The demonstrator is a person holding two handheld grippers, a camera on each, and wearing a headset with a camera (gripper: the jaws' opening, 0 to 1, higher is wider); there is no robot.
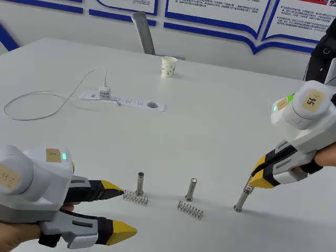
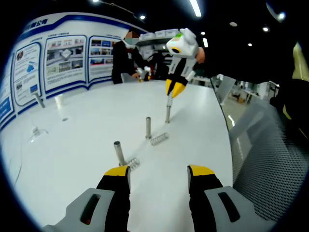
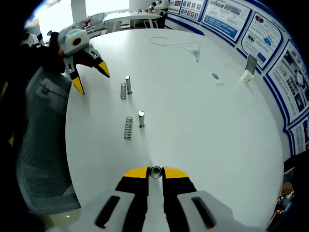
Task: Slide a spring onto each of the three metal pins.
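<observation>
Head view: pinches a spring (image 1: 248,185) in the right gripper (image 1: 253,181), axis near upright, lower end on the right-hand pin (image 1: 240,202). Left gripper view: spreads the left gripper (image 2: 159,170) wide; loose spring (image 2: 133,163) flat just ahead, beside the near pin (image 2: 118,152). Right gripper view: sights down the held spring between narrow jaws.

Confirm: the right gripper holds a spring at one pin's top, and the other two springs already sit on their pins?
No: in the head view the left spring and middle spring lie on the table beside the left pin and middle pin.
</observation>
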